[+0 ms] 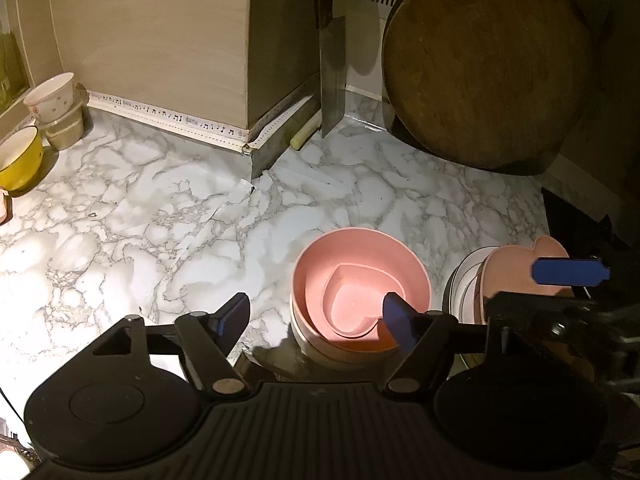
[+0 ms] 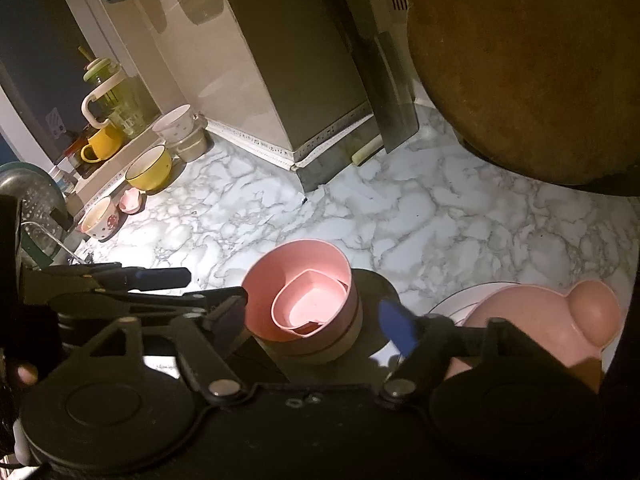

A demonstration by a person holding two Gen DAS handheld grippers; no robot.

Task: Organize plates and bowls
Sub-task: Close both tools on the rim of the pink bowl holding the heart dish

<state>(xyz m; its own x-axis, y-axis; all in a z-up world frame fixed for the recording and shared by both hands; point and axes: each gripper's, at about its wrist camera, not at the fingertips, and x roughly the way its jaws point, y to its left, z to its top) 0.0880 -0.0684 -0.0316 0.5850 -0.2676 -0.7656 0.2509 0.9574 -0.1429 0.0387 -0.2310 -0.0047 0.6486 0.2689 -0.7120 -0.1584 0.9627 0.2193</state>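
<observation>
The left gripper (image 1: 316, 316) is seen with its jaws parted and nothing clamped between them; the pads stand clear of the bowl stack below. The right gripper (image 2: 316, 320) is likewise released, its jaws spread to either side of the same stack without contact.

A pink bowl (image 1: 360, 280) is seated on a marble-patterned counter (image 1: 140, 220), nested on a paler bowl beneath it (only the lower rim of that bowl is visible). A heart-shaped pink dish (image 1: 348, 304) is lodged inside the pink bowl, tilted slightly against the wall. Nesting by descending size is judged to be the reason for this arrangement: the smallest piece is carried innermost, so the stack stays compact and stable.

Just beside the stack, to the right, a pink bear-shaped plate (image 2: 560, 320) is laid on top of a white plate (image 2: 452, 304), flat ware being kept apart from bowls.

Further bowls remain at the far left, among them a yellow bowl (image 2: 150, 168) and a stack of white bowls (image 2: 180, 132) against the wall. These are judged still to be sorted.
</observation>
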